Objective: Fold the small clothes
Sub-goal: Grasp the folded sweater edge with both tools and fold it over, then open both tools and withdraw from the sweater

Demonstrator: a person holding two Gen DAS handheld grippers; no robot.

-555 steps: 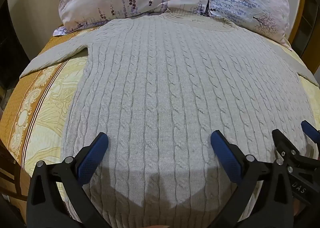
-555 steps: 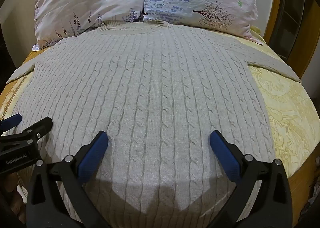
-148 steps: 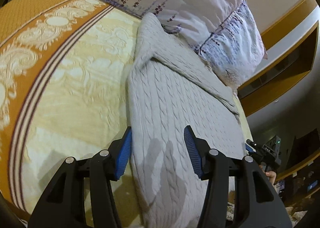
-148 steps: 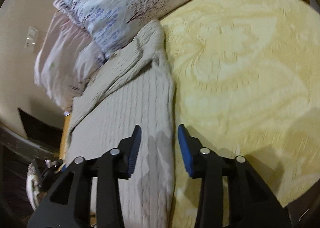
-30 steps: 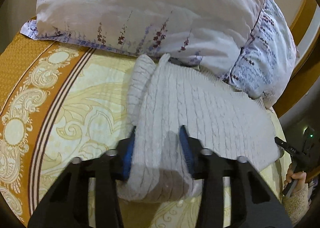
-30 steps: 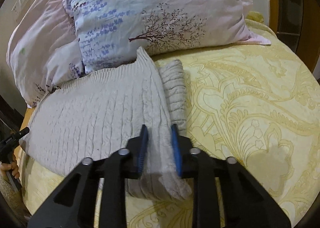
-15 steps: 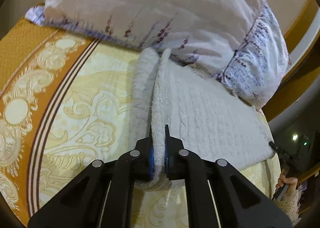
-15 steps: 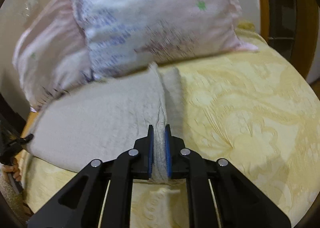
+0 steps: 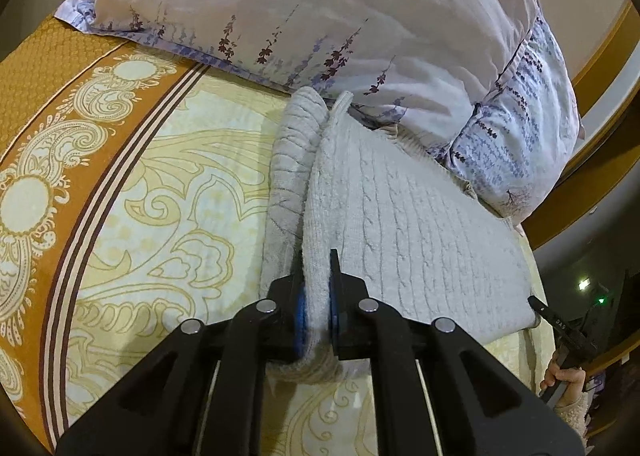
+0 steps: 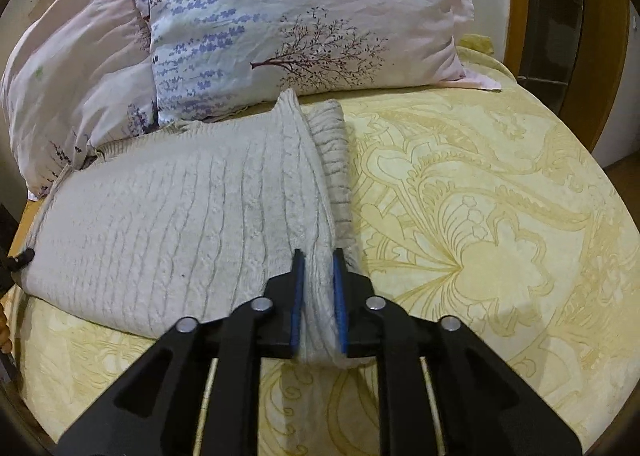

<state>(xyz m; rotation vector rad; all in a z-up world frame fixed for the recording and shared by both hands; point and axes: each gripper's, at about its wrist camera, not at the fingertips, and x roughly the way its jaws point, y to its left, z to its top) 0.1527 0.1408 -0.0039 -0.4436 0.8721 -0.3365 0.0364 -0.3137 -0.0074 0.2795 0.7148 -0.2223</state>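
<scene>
Left gripper [image 9: 316,306], right gripper [image 10: 318,306] each clamped on folded sweater [image 10: 180,224] corners; pillows [image 10: 300,16] at 12 o'clock; final fold pending.

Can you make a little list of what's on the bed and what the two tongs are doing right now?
Clothing: grey cable-knit sweater, folded into a wide band
Surface: yellow patterned bedspread
Behind sweater: flowery pillows
Left tongs: shut on the sweater's left end
Right tongs: shut on the sweater's right end
Sweater ends: pinched up into ridges
</scene>
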